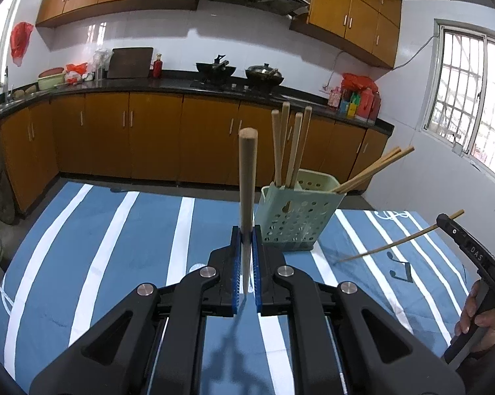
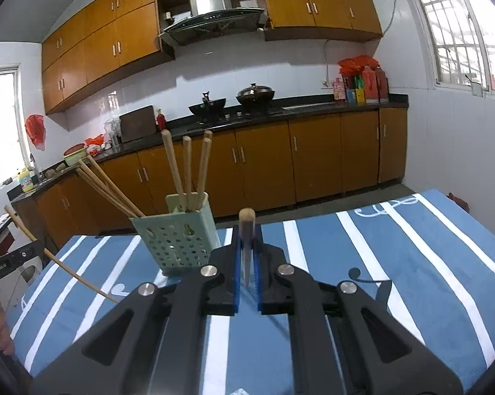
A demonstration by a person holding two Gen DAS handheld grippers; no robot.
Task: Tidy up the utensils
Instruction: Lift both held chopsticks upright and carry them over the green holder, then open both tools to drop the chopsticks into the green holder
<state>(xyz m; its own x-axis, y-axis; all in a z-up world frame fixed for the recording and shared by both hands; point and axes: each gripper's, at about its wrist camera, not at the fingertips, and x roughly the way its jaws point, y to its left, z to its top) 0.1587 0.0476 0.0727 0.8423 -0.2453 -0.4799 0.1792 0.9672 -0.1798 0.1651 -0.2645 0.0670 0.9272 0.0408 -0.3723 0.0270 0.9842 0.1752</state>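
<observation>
A pale green perforated utensil holder stands on the blue striped tablecloth. Several wooden handles stand upright in it, and several chopsticks lean out of its other compartment. My left gripper is shut on a wooden chopstick that points up and away, just left of the holder. My right gripper is shut on another wooden chopstick, right of the holder. Each gripper appears at the edge of the other's view: the right gripper with its thin chopstick, the left gripper with its chopstick.
A person's hand holds the right gripper's handle at the frame edge. Behind the table runs a dark kitchen counter with orange cabinets, two woks and bottles. A barred window is on the right wall. The cloth-covered table ends at a far edge near the floor.
</observation>
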